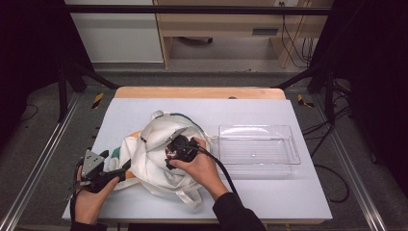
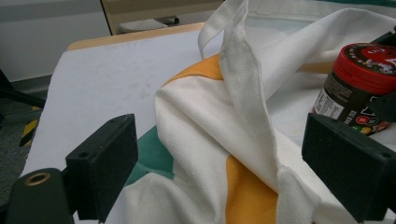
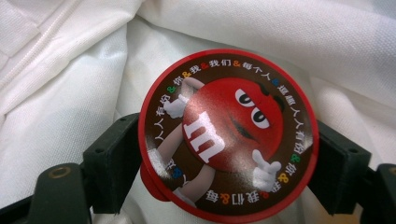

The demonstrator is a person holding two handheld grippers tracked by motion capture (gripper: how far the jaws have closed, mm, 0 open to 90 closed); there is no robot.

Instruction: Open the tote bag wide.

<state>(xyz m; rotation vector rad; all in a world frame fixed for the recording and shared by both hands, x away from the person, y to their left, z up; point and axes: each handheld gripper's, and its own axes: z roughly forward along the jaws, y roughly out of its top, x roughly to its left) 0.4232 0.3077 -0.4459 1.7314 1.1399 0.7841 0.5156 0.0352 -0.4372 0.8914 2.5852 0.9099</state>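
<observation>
A white tote bag (image 1: 156, 144) with orange and green patches lies crumpled on the table's left half. My right gripper (image 1: 174, 150) is over the bag, its jaws pressed on either side of the red lid of a dark candy jar (image 3: 229, 126). In the left gripper view the jar (image 2: 359, 84) is tilted above the fabric. My left gripper (image 1: 122, 169) is at the bag's left edge. Its jaws stand wide apart (image 2: 224, 158) with the bag's cloth (image 2: 201, 121) and a strap (image 2: 243, 79) lying loosely between them.
A clear plastic tray (image 1: 255, 127) stands empty to the right of the bag. The white table top (image 1: 269, 197) has bare room at its front right and along its far edge. Black frame posts stand at both sides.
</observation>
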